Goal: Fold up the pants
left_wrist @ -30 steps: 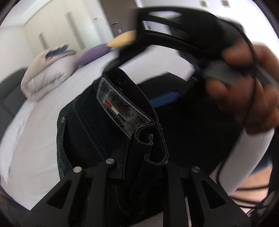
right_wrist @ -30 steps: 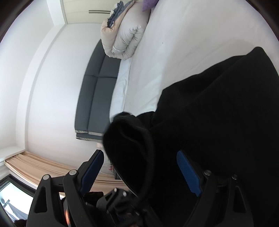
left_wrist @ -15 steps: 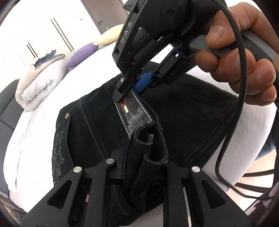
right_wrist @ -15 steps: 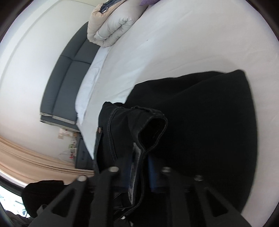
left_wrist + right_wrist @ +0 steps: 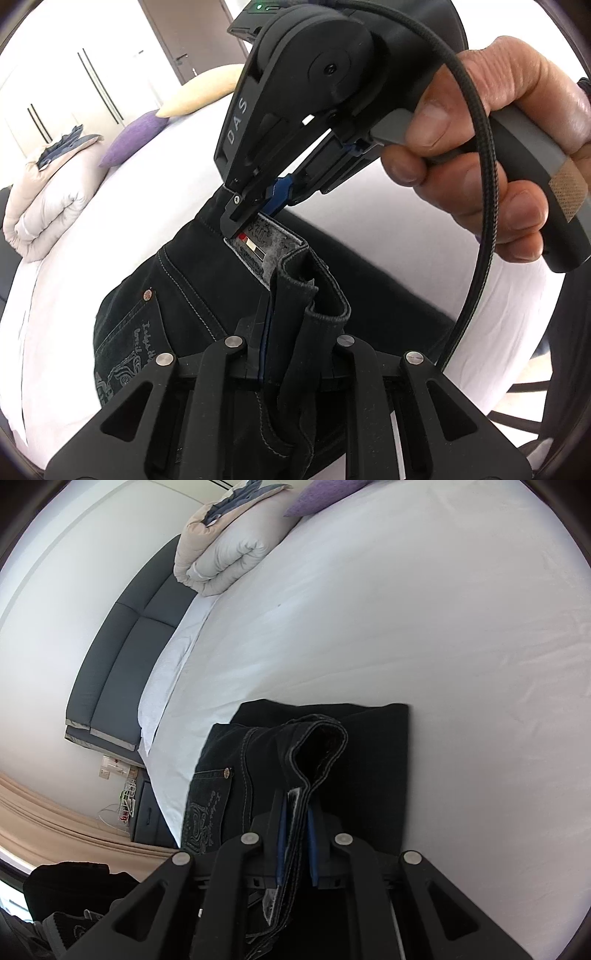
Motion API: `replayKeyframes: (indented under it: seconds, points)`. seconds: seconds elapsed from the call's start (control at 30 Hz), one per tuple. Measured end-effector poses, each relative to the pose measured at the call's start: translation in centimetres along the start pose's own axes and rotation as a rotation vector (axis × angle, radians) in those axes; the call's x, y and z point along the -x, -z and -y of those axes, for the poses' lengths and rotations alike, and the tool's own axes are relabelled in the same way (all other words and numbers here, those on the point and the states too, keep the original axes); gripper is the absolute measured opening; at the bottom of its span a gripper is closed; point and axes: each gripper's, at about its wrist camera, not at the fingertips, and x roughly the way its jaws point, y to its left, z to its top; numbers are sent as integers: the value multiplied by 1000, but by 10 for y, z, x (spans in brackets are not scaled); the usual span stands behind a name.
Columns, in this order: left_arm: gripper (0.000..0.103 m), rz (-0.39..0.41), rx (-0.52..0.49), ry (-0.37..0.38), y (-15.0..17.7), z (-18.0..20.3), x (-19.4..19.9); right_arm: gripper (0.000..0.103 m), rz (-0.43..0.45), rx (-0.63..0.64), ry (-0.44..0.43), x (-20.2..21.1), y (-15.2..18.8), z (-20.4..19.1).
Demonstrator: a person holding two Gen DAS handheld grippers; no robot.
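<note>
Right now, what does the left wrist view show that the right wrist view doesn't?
Only the left wrist view: the right tool, closing on the waistband by the label, the hand holding it, its cable, a cream pillow. Only the right wrist view: the grey sofa and the curtain. Both: the black pants gripped at the waistband, the white bed, the folded duvet, the purple pillow.

Black jeans (image 5: 177, 295) carry pale grey stitching and an embroidered pocket; their grey waist label (image 5: 264, 245) shows a red, white and black stripe. The bed (image 5: 406, 627) sheet is white, one pillow (image 5: 135, 138) purple, another pillow (image 5: 199, 94) cream, upper left.
</note>
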Motion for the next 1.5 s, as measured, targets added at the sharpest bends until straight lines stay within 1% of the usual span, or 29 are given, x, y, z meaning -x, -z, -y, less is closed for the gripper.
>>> replayKeyframes:
  seconds: [0.1, 0.17, 0.23, 0.3, 0.37, 0.4, 0.43, 0.53, 0.7, 0.77, 0.83, 0.87, 0.9, 0.93, 0.97, 1.0, 1.03, 1.07, 1.1, 1.13, 1.17, 1.2, 1.23, 1.27, 1.33, 1.37, 1.43, 1.47, 1.5]
  points:
    - [15, -6, -2, 3, -16, 10, -9, 10, 3, -13, -3, 2, -2, 11]
    - [15, -12, -1, 0, -13, 14, -10, 10, 1, -19, -4, 0, -4, 14]
    - [15, -19, 0, -2, -18, 2, -21, 10, -1, -23, -7, -1, -5, 18]
    - [15, -20, -2, -3, -3, 8, -16, 10, 1, -23, -10, 0, -4, 20]
    - [15, -21, -7, -6, -3, 13, -18, 10, 4, -26, -12, 1, -3, 22]
    - [15, -21, -8, -6, -3, 1, -24, 10, 6, -27, -12, 2, -1, 23]
    - [15, -21, -6, -5, 9, 4, -18, 10, 10, -28, -12, 2, 0, 24]
    - [15, -22, -14, -10, 20, -15, -27, 10, 21, -38, -17, 2, 4, 27]
    - [16, -12, -14, -18, 22, -14, -39, 10, 32, -53, -22, -1, 5, 37]
    - [18, -1, 6, -23, 25, -14, -38, 11, 34, -85, -50, -3, 6, 45]
    - [26, 8, 49, 26, 27, -20, -33, 12, 39, -112, -99, -3, 8, 52]
    - [27, 13, 82, 78, 29, -27, -26, 13, 44, -126, -117, -3, 9, 54]
    - [31, 18, 106, 114, 31, -33, -20, 14, 48, -144, -127, -1, 11, 56]
    - [43, 28, 144, 161, 36, -40, -10, 17, 54, -150, -131, 1, 12, 56]
    - [52, 37, 171, 191, 40, -47, -2, 19, 65, -149, -118, 4, 14, 55]
    - [64, 58, 207, 215, 47, -56, 9, 21, 78, -147, -96, 9, 15, 54]
    - [67, 87, 247, 234, 55, -66, 22, 29, 99, -151, -54, 17, 16, 52]
    - [67, 108, 291, 261, 63, -78, 33, 37, 118, -158, -16, 23, 18, 52]
    - [67, 116, 317, 275, 68, -87, 38, 37, 137, -165, 18, 30, 19, 50]
    - [67, 127, 356, 288, 75, -100, 44, 37, 157, -164, 17, 39, 23, 44]
    - [67, 138, 392, 290, 82, -113, 50, 31, 169, -156, -5, 44, 25, 39]
    - [67, 151, 431, 291, 88, -127, 55, 26, 183, -127, -45, 50, 31, 24]
    - [67, 162, 462, 294, 94, -143, 57, 17, 182, -97, -72, 51, 36, 11]
    - [67, 170, 482, 288, 98, -156, 58, 13, 176, -79, -90, 49, 41, 1]
    - [66, 178, 524, 270, 106, -186, 49, 9, 129, -35, -123, 35, 54, -22]
    - [63, 173, 545, 285, 109, -201, 44, 9, 104, -26, -117, 27, 57, -27]
    - [39, 160, 589, 311, 108, -237, 28, 9, 50, -41, -77, 4, 64, -26]
    - [37, 142, 613, 322, 107, -255, 15, 8, 30, -74, -33, -5, 66, -18]
    - [34, 117, 638, 340, 108, -269, 1, 5, 23, -97, -13, -10, 68, -11]
